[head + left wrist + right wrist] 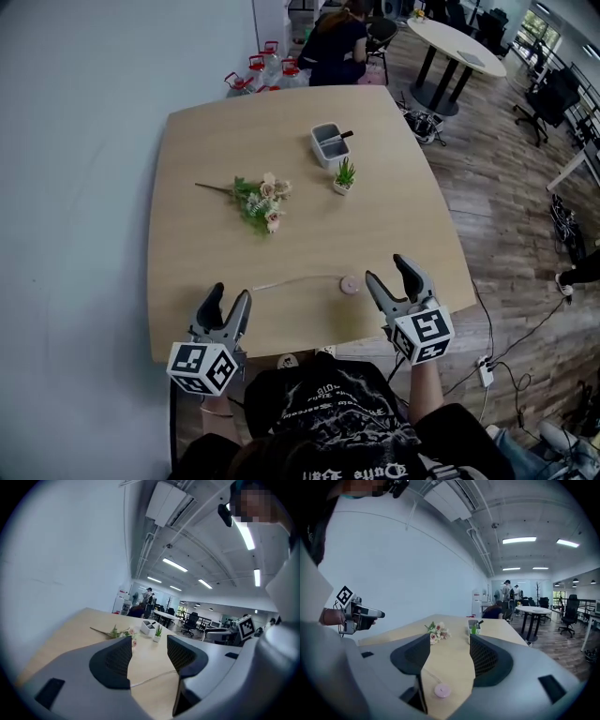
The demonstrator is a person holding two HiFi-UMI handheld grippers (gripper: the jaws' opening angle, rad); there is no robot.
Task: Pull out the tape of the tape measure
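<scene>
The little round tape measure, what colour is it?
The tape measure is pale pink, clearest in the right gripper view.

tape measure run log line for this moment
tape measure: on table, tape lying drawn out | left hand-held gripper: open, empty | right hand-held gripper: open, empty

Left claw (231, 291) jaws apart, empty, right claw (386, 267) jaws wide apart, empty

Head cam: steep down on table (206, 281). L claw (149, 641), R claw (450, 639) cams: low, near-level; all share flowers (261, 202).
</scene>
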